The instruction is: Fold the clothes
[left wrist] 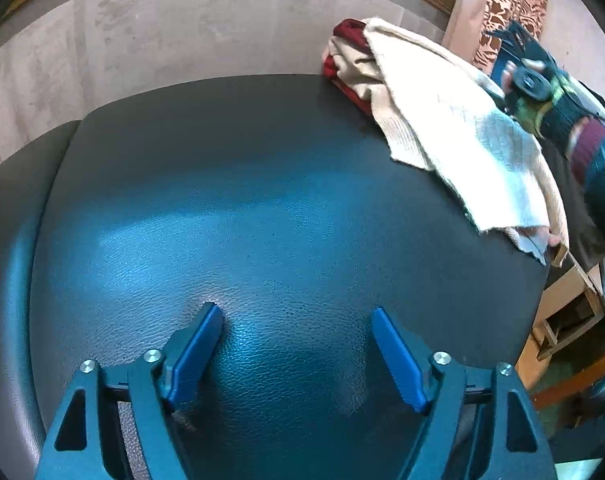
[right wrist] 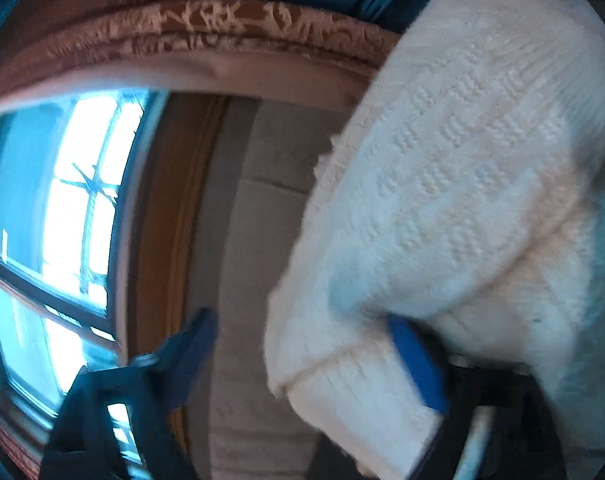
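Note:
My left gripper hovers open over a dark leather tabletop, with nothing between its blue fingers. At the table's far right lies a heap of clothes. A cream knit garment is spread over a red garment and a beige one. A hand in a dark glove holds the right tool above that heap. In the blurred right wrist view, my right gripper is open. A white knit sweater hangs against its right finger and covers part of it.
A pale carpeted floor lies beyond the table. Wooden furniture stands off the table's right edge. The right wrist view shows a bright window and a patterned brown curtain.

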A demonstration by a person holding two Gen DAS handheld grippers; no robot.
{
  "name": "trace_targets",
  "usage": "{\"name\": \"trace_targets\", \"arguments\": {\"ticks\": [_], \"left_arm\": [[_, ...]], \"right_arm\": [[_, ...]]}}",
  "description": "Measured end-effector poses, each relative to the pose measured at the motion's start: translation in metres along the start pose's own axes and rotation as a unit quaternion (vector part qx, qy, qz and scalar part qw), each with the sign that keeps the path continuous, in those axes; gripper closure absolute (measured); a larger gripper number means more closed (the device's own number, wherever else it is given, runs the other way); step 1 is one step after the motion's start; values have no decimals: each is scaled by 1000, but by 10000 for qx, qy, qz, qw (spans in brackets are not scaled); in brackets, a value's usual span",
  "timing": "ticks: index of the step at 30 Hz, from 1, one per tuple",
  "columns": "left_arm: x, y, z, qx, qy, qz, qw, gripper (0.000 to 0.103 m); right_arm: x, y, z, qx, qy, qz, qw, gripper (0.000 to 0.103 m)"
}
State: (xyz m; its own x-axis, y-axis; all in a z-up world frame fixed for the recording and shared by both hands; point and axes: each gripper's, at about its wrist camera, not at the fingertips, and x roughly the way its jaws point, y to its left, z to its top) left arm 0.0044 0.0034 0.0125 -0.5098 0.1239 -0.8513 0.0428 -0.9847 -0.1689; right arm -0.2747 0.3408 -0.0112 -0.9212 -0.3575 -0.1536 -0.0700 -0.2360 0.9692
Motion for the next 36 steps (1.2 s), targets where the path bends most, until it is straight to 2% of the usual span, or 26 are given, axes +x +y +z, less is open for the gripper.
{"name": "trace_targets", "arguments": {"ticks": [3,6,10,12,13,14,17,18,20,22,24,26,28,30,33,35,36], "left_arm": [[-5,-3,0,-1,-215,-57,9998,23],[-6,-3,-2,-5,-316,-104,9994,23],[-5,-3,-5,86,-296,-108,9995,23],[-5,-3,-5,124,-271,-116,9995,23],[-4,-3,-5,131,-269,-117,9995,23],[-4,-3,-5,139,-266,-119,9995,23],[-2,-5,-8,185,-271,-74,9994,23],[-2,-5,-8,221,-281,-21,9994,23],[-3,-7,-7,331,-274,65,9991,23],[-2,-9,-7,416,-257,133,9987,21],[-3,-10,-7,415,-254,127,9987,21],[-3,-8,-8,353,-272,59,9990,21],[-3,-6,-7,283,-287,-84,9992,21],[-4,-4,-8,247,-283,-153,9992,21],[-8,-2,-9,243,-264,-148,9992,21],[-12,3,-3,72,-154,-237,9996,22],[-13,5,5,-105,-126,-406,9990,27]], "right_arm": [[19,26,-10,-636,150,-799,9947,0],[42,42,-11,-1210,571,-1488,9798,0],[48,59,-1,-1339,439,-1435,9796,1],[51,68,4,-1397,358,-1393,9797,20],[52,72,6,-1425,318,-1372,9797,48],[58,75,8,-1634,414,-1483,9745,70],[77,73,1,-2072,800,-1812,9580,84],[81,72,-7,-2185,903,-1870,9535,84],[84,76,-21,-2640,1133,-1863,9396,86],[78,89,-43,-2994,1417,-1418,9328,91],[70,106,-70,-3419,1678,-1006,9191,92],[53,114,-112,-3765,2151,-517,8996,98],[36,120,-155,-4079,2627,-20,8744,98],[13,108,-197,-4105,3115,206,8568,98],[-12,72,-222,-4013,3488,39,8469,97],[-15,47,-212,-3893,3570,-213,8489,94],[-24,37,-208,-3818,3603,-318,8506,93]]}}
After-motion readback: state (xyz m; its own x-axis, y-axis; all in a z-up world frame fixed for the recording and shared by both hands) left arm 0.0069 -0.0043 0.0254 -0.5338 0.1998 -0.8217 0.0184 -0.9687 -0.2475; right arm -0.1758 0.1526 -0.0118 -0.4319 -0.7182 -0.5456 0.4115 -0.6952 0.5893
